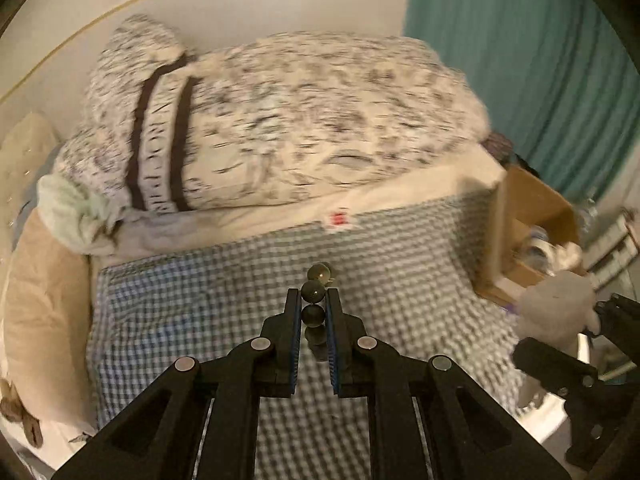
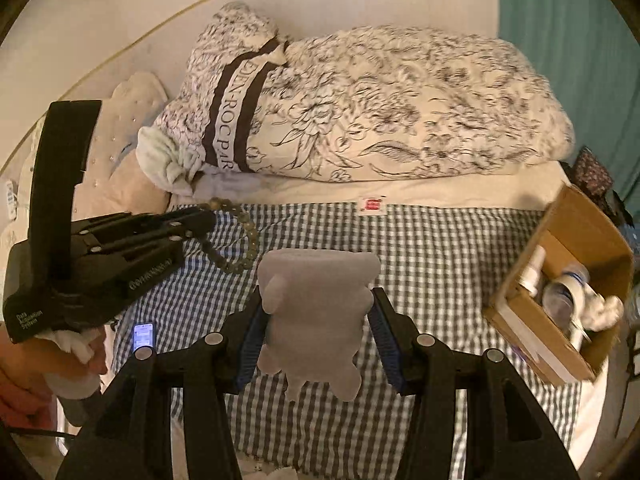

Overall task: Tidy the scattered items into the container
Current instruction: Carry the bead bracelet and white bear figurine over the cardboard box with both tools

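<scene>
Beads [image 1: 313,304]: dark strand pinched between the left gripper [image 1: 313,332] pads, jaws nearly together on it. A few beads stick out past the tips at 12 o'clock; the rest loops away toward 4 o'clock of the tips in the right wrist view [image 2: 236,240], clear of the checked cloth [image 2: 440,248] as far as I can tell, tho the left view is blurred.

Toy [image 2: 316,316]: grey soft figure, upright, squeezed at its waist between the right gripper [image 2: 316,332] pads. Jaws abt half spread, filled by the toy; head pokes up past the tips at 12, legs hang below toward 6. Looks soft, so the pads prob dent it w/o slipping.

Box [image 2: 560,280]: cardboard, open top, at 3 o'clock on the bed edge, well apart from both loads. Already holds a white bottle [image 2: 534,272], a clear jar or so and smth white and fluffy, so part of the job seems done.

Left to do: both held items must travel to 3 o'clock and drop in the box. Phone [image 2: 143,336], screen lit, lies on the cloth at 9 of the right jaws; may or may not count as clutter. No other loose bits on the cloth that I can see. Pillow [image 2: 360,112] at 12, not part of it.
</scene>
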Demonstrator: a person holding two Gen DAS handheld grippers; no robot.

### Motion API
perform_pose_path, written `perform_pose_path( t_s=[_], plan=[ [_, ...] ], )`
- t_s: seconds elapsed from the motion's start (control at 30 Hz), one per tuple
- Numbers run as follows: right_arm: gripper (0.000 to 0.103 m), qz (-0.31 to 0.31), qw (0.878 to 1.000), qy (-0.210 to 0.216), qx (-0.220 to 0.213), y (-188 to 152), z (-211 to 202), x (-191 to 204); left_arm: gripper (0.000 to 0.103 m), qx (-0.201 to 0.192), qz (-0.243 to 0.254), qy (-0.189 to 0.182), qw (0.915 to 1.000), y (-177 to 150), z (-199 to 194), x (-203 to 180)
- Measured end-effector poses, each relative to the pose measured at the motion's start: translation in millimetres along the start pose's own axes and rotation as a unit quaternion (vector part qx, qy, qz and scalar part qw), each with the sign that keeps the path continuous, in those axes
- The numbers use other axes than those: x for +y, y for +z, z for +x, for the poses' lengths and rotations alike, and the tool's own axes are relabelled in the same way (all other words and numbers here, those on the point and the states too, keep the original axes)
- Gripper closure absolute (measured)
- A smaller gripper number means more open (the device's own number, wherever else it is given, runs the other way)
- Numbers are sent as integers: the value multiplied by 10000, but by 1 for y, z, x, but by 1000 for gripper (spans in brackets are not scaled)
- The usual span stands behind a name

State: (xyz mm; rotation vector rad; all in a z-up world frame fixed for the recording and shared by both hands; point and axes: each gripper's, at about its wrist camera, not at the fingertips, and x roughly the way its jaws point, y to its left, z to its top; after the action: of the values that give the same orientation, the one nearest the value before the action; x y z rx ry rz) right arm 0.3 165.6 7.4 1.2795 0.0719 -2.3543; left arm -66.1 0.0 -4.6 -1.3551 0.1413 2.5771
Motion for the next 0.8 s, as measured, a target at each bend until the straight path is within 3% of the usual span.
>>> perform_pose_path(
  t_s=[0.4,0.8],
  plan=[
    [53,403,9979,-387,-328,-23,-63,-76,92,-216,809,-490,9953,12,-21,-129],
    [53,741,9939,-650,-490,-22,-87,-179,92,-130,1175,-755,9901,45,10,-239]
  ],
)
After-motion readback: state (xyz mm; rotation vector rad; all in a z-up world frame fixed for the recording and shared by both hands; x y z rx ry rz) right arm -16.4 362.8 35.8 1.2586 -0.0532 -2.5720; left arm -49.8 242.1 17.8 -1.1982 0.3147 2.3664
